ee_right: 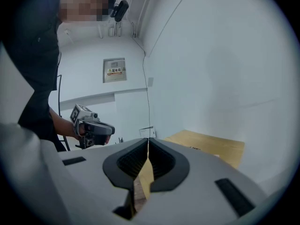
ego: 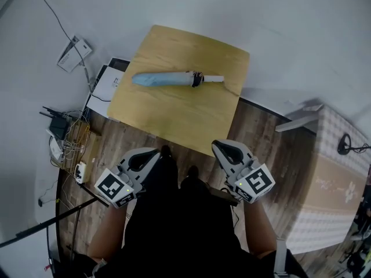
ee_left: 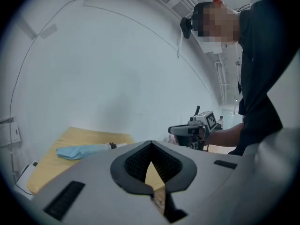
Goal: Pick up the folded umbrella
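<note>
Lying across the square light-wood table (ego: pixel 174 117), the folded pale-blue umbrella (ego: pixel 168 79) sat well ahead of both pairs of fingertips, and neither pair touched it. Its white handle end pointed toward the right gripper's side, and a dark strap wrapped it near that end. The left grey two-jaw gripper (ego: pixel 156 153) was held short of the table's near edge. Its ribbed black pads were drawn together at the tips with nothing between them. In the left gripper view the umbrella (ee_left: pixel 82 150) appeared beyond and to the left of those fingertips. The right grey two-jaw gripper (ego: pixel 219 147) was held level with the left one, just beside it, and it was likewise closed and empty. Below the fingers of both lay dark wood-grain flooring (ego: pixel 255 132). Off beyond the left fingers, a tangle of cables and small white devices (ego: pixel 64 143) lay on the floor by the pale wall.
</note>
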The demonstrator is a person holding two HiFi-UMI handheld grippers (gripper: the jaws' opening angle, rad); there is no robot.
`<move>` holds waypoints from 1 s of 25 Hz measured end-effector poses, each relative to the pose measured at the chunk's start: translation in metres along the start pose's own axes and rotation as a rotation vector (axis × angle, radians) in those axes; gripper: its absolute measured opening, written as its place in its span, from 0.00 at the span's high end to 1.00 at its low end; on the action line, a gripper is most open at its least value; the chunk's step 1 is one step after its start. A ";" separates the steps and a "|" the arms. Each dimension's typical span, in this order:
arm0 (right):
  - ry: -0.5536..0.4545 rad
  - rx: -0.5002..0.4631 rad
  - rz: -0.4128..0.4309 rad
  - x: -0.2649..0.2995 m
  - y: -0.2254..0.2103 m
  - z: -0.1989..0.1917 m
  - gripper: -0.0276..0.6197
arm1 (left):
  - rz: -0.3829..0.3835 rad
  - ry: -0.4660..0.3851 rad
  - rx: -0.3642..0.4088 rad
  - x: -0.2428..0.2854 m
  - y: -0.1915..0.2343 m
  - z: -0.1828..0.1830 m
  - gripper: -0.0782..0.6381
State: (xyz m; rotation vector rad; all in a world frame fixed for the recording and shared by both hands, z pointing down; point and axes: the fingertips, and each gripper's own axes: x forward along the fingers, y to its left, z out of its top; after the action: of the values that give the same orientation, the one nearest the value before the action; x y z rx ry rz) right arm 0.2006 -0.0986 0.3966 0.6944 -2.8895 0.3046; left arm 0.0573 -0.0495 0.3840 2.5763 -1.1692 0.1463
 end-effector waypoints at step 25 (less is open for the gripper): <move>0.412 -0.399 -0.171 0.176 -0.081 0.033 0.93 | -0.233 -0.027 -0.078 0.091 0.202 0.026 0.88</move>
State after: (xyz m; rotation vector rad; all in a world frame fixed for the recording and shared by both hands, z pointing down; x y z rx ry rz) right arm 0.0796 -0.2530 0.4118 0.7000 -2.3781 -0.1357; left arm -0.0345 -0.2487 0.4271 2.6276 -0.8556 0.0134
